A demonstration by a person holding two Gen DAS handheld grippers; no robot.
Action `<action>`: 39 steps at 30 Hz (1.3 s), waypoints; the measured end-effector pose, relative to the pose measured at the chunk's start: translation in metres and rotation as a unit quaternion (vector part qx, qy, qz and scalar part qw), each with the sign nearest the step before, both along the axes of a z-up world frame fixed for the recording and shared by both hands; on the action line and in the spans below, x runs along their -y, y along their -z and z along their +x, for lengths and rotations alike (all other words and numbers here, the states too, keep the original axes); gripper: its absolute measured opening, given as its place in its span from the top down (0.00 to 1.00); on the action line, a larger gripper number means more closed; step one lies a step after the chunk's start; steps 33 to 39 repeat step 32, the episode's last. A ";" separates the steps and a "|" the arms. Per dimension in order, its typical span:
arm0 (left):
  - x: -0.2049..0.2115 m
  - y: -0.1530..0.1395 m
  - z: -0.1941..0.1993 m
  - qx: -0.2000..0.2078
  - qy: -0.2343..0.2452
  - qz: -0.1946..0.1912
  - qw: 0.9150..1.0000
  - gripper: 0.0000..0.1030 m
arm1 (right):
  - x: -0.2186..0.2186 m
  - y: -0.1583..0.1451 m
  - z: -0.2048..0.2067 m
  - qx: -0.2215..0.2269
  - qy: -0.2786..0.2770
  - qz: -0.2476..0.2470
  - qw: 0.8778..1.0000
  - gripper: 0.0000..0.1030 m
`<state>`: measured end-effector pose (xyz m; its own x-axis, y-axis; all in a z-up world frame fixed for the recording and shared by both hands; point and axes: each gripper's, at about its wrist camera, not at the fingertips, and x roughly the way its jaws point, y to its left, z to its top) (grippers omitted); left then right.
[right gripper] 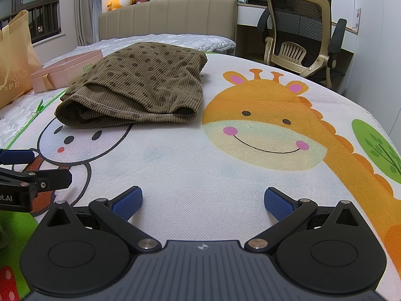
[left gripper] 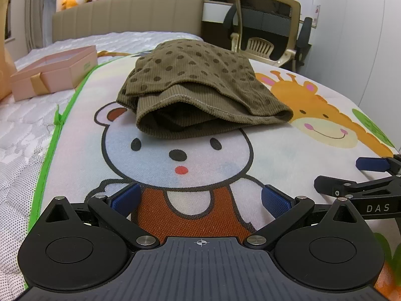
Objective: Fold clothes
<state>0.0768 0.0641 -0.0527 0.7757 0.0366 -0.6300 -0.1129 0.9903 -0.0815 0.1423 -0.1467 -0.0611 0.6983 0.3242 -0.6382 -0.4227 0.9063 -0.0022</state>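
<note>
An olive-brown garment with dark dots (left gripper: 198, 85) lies folded in a loose bundle on a cartoon play mat (left gripper: 288, 155) that covers the bed. In the left wrist view it rests on top of the head of the printed white bear (left gripper: 175, 155), and its open hem faces the camera. In the right wrist view the same garment is on the left side, just beside the printed orange giraffe (right gripper: 263, 125). The left tongs (left gripper: 200, 200) are low over the mat, near the bear's orange shirt, with the two blue pads wide apart and nothing between them. The right tongs (right gripper: 203, 202) are also spread apart and empty, over a plain white part of the mat, in front of the giraffe. Both tongs are well apart from the garment. A pink gift box (left gripper: 55, 72) stands on the mattress, left of the mat. Behind the bed there are a beige headboard (left gripper: 127, 15) and an office chair (right gripper: 300, 32).
</note>
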 end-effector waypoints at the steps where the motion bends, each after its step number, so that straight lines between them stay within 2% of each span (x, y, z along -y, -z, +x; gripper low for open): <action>1: 0.001 0.000 0.000 -0.001 0.000 0.003 1.000 0.00 | 0.000 0.000 0.000 0.000 0.000 0.000 1.000 0.00; 6: 0.004 0.001 0.000 -0.004 -0.004 0.014 1.000 0.00 | 0.000 0.000 0.000 0.000 0.000 0.000 1.000 0.00; 39: 0.004 0.001 -0.001 -0.003 -0.007 0.018 1.000 0.00 | 0.000 0.000 0.000 0.000 0.000 0.000 1.000 0.00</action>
